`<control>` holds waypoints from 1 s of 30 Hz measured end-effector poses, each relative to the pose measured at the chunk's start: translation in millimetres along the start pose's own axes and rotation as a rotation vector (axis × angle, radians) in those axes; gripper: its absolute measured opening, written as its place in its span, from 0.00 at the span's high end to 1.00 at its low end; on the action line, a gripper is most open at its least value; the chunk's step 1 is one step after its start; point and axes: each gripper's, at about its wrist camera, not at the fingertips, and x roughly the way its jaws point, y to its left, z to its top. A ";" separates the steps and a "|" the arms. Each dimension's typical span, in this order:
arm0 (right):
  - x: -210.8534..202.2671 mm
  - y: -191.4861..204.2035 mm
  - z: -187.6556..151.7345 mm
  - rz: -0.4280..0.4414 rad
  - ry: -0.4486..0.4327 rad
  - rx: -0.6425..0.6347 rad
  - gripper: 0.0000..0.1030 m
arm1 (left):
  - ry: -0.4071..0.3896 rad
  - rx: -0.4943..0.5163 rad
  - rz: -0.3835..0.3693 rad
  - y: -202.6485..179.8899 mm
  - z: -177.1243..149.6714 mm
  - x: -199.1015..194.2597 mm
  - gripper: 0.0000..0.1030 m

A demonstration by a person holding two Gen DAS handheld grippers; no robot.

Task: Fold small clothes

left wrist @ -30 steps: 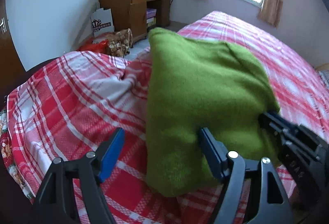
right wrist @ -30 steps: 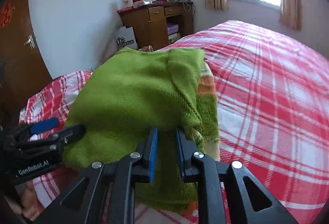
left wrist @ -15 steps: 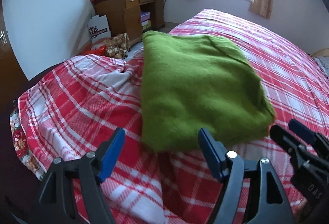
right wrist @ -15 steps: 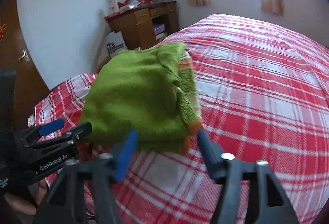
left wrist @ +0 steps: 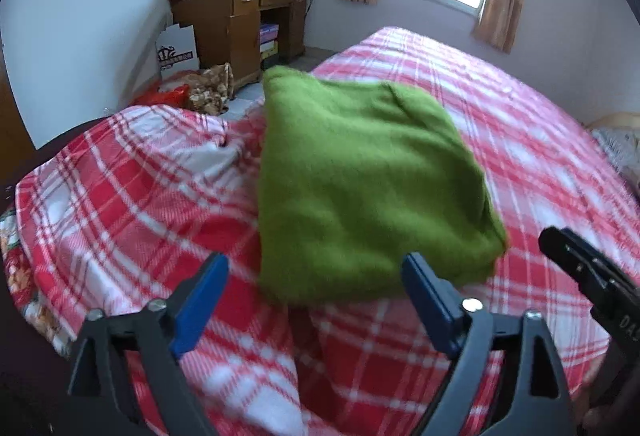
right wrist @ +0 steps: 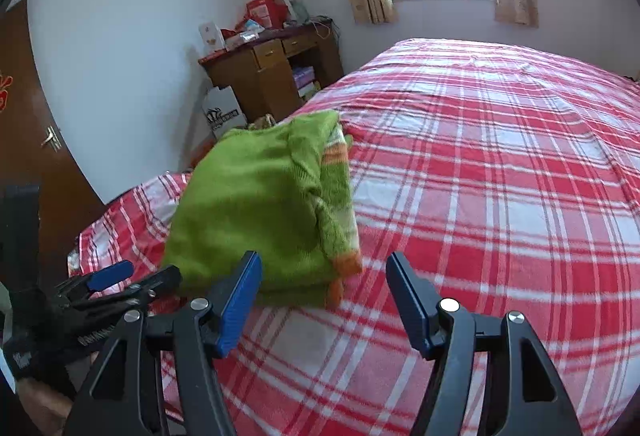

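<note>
A green knit sweater [left wrist: 360, 180] lies folded into a thick rectangle on the red plaid bed. In the right wrist view the sweater [right wrist: 256, 212] shows orange and white trim along its right edge. My left gripper [left wrist: 316, 288] is open and empty, just short of the sweater's near edge. My right gripper [right wrist: 324, 284] is open and empty, near the sweater's front right corner. The right gripper also shows at the right edge of the left wrist view [left wrist: 588, 276], and the left gripper shows at the lower left of the right wrist view [right wrist: 116, 280].
The red plaid bedspread [right wrist: 500, 196] stretches far to the right. A wooden desk [left wrist: 240, 24] piled with boxes stands by the far wall, with bags [left wrist: 208, 92] on the floor beside the bed. A brown door [right wrist: 28, 140] is at left.
My right gripper opened and let go of the sweater. Both grippers drew back from it. The sweater now lies flat on the bed.
</note>
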 end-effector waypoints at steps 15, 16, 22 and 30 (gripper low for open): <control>112.2 -13.0 6.5 0.321 0.218 0.186 0.62 | 0.089 -0.129 -0.240 25.9 26.4 69.7 0.23; 114.0 -8.8 4.8 0.400 0.260 0.257 0.63 | 0.095 -0.142 -0.223 26.4 28.7 68.8 0.30; 120.4 -32.7 -3.5 0.527 0.290 0.486 0.73 | 0.120 -0.186 -0.257 38.1 28.3 54.8 0.52; 116.9 -43.4 -19.9 0.454 0.305 0.450 0.79 | 0.098 -0.054 -0.074 10.7 16.7 50.4 0.47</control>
